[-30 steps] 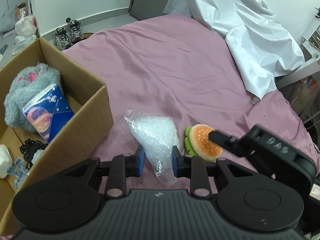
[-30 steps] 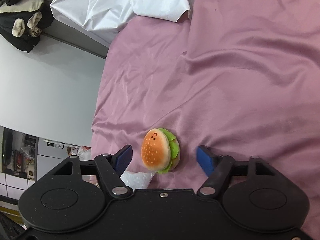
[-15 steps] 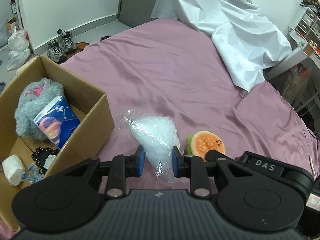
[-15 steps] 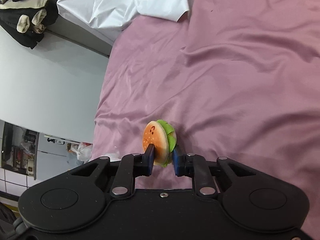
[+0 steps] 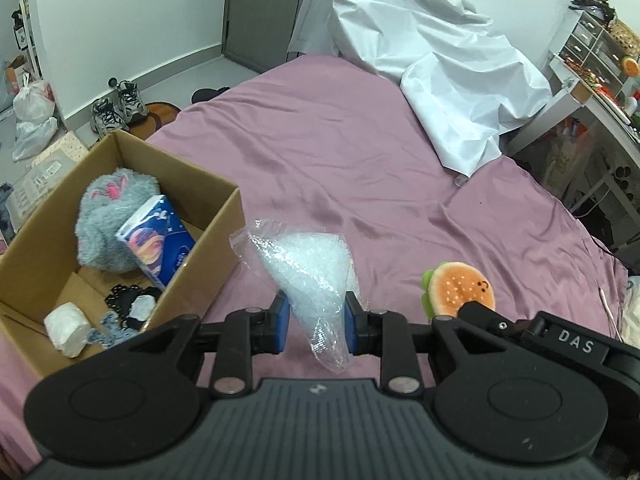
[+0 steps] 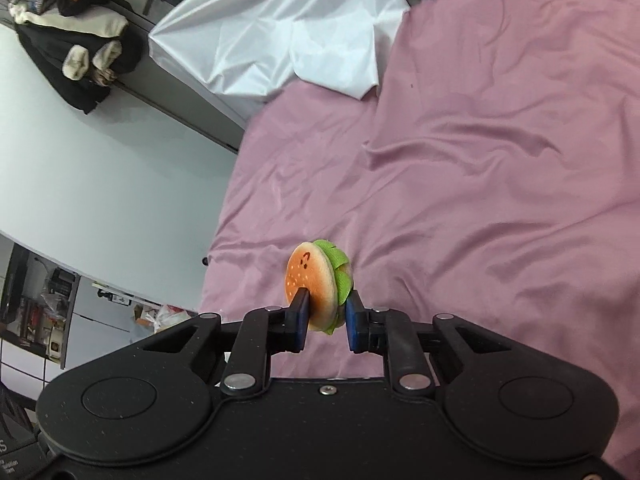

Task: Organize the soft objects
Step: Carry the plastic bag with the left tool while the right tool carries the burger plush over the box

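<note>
— What did your fingers have?
— My left gripper (image 5: 314,318) pinched the bubble-wrap bag (image 5: 308,268) beside the cardboard box (image 5: 200,264); my right gripper (image 6: 325,318) had just clamped the burger plush (image 6: 316,280) (above the bed (image 6: 500,184)).

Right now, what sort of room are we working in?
Most likely a bedroom in a home. The work surface is a bed with a mauve sheet, a pair of sneakers sits on the floor by the wall, and clothes are piled on a ledge beside it.
</note>
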The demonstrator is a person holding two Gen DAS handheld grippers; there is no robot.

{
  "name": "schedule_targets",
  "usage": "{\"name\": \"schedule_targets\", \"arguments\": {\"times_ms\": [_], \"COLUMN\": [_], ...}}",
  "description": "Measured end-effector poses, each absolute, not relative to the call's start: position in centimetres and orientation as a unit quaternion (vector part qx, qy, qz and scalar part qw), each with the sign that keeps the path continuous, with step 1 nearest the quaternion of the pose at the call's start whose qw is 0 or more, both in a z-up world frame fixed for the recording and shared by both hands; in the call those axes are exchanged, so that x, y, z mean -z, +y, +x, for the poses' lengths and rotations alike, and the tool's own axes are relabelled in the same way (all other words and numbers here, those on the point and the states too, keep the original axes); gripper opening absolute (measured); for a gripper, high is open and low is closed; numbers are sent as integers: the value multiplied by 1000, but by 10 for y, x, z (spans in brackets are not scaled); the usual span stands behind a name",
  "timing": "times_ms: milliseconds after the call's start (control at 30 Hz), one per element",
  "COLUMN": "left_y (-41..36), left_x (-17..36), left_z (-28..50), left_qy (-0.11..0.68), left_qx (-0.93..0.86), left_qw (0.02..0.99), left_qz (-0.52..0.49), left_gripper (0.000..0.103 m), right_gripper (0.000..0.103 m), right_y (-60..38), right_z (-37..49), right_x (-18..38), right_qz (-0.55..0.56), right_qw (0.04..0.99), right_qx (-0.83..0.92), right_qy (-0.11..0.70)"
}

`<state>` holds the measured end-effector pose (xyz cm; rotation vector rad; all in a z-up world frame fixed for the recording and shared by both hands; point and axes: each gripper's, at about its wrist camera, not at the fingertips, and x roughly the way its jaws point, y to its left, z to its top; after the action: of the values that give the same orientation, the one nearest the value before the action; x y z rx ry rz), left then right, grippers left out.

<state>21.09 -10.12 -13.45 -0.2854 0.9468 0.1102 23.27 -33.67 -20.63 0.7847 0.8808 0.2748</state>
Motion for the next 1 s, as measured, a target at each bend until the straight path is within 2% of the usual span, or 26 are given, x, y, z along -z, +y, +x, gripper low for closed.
{"name": "schedule_targets", "arguments": {"times_ms": [1000], "left_y": [-56], "left_x": [86], "left_z": [146], "left_qy": [419], "left_qx": [-44], "left_qw": [897], "left_qz": [-135], "left_gripper": [26], "right_gripper": [19], "right_y": [-319], "right_z": [170], "right_x": [137], "right_qz": [335], "right_qw": [862], "right_qx": [-145], "right_qy": [351]}}
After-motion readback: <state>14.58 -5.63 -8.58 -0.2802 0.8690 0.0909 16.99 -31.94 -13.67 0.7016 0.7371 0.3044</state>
